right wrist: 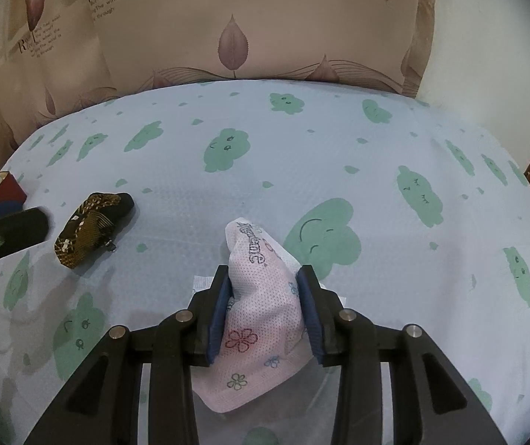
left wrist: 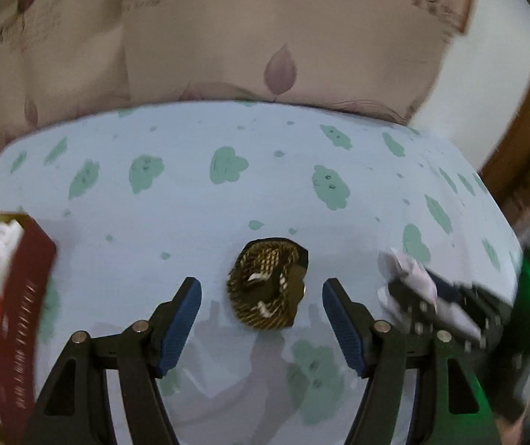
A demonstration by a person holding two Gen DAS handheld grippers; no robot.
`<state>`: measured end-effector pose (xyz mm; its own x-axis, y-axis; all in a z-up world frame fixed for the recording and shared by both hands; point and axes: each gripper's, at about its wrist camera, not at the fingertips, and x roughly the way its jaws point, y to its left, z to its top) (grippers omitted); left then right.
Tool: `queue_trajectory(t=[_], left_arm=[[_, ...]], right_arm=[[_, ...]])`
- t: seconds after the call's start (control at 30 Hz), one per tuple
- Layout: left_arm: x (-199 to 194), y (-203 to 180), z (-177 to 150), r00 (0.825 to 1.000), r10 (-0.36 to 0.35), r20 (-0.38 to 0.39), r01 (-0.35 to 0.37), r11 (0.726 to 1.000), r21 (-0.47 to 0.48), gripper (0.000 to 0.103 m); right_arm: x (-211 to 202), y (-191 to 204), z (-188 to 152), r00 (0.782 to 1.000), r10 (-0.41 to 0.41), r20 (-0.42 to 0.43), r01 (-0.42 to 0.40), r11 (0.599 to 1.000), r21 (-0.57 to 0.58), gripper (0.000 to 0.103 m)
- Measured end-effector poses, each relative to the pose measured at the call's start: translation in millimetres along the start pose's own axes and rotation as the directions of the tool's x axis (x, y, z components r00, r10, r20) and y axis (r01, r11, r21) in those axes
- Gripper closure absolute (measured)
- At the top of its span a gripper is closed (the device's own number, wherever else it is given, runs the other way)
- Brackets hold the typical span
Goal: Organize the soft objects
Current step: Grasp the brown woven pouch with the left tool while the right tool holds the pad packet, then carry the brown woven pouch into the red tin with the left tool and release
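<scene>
A brown and gold patterned fabric pouch (left wrist: 268, 283) lies on the light blue sheet with green clouds. My left gripper (left wrist: 261, 296) is open, its blue pads on either side of the pouch, just short of it. The pouch also shows in the right wrist view (right wrist: 92, 228), with the left gripper's finger (right wrist: 5, 233) beside it. My right gripper (right wrist: 265, 296) is shut on a pink and white flower-printed soft pack (right wrist: 261, 315), held just above the sheet. It shows blurred at the right of the left wrist view (left wrist: 413, 278).
A dark red box (left wrist: 20, 315) holding white and orange things stands at the left edge; its corner shows in the right wrist view (right wrist: 2, 189). A beige leaf-print curtain (right wrist: 250, 26) hangs behind the bed. A wooden frame (left wrist: 524, 141) is at the right.
</scene>
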<state>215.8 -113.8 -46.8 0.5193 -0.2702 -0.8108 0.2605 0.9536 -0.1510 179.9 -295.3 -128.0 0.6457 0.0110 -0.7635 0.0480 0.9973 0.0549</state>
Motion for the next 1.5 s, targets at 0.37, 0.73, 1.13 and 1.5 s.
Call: queue_trajectory(t=[0.37,0.73,1.13,1.5], left_arm=[[47,-7,16,0.996,0.071,-0.046,-0.074,0.995,-0.072,0.033],[50,-13,-10,0.993,0.120,0.007,-0.120,0.992,0.033,0.056],[23,-17,-16,0.997,0.071,0.040,-0.074,0.994,0.086,0.065],[-8,-11,-24,0.997,0.049,0.058,-0.056,0.991,0.119,0.066]], right_arm=[[0,-2,0,1.000,0.018,0.001,-0.018,1.000,0.009,0.065],[1,-2,0,1.000,0.028,0.000,-0.028,0.999,0.016,0.065],[0,0,0,1.000,0.020,-0.002,-0.020,1.000,0.008,0.065],[1,1,1,1.000,0.013,-0.003,-0.013,1.000,0.004,0.065]])
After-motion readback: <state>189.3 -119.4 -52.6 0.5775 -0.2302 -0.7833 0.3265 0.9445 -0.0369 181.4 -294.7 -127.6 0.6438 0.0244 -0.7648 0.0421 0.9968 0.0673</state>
